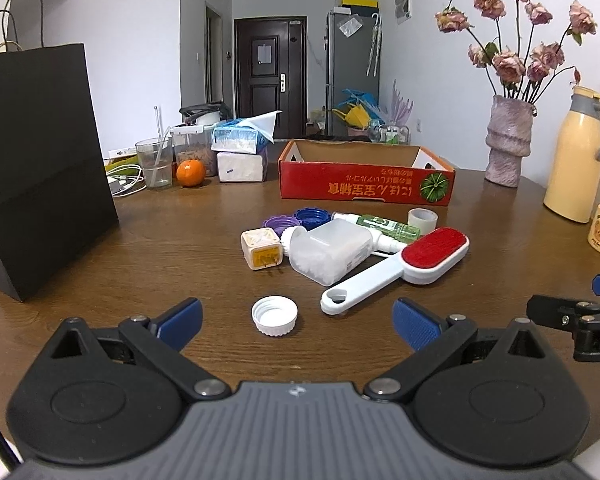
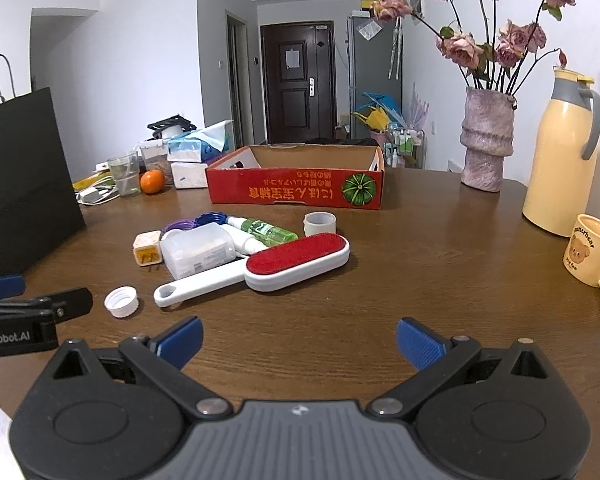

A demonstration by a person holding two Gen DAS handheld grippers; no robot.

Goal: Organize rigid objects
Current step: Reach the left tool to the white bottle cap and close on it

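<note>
White cap: alone on the wooden table, open side up, well on the near side of the red box; just ahead of the left gripper, between its blue pads, not touched.
Lint brush: red pad up, white handle pointing toward the white cap; nearer than the red box, ahead and left of the right gripper.
Clear plastic bottle: on its side, in front of the red box, touching the brush handle.
Plug adapter: cream cube, prongs facing the camera, just left of the clear bottle.
Purple lid and blue lid: side by side behind the adapter, between it and the red box.
Green spray bottle: lying down behind the brush head, toward the red box.
Tape roll: upright, just right of the spray bottle, near the red box's front.
Red box: open cardboard tray at the table's far middle, inside not visible.
Surroundings: black paper bag well left of the red box; orange and glass left of it; vase, yellow flask and bear mug right of it.
Left gripper: spread wide, holding nothing, low over the table.
Right gripper: spread wide, empty, bare table between the pads.
</note>
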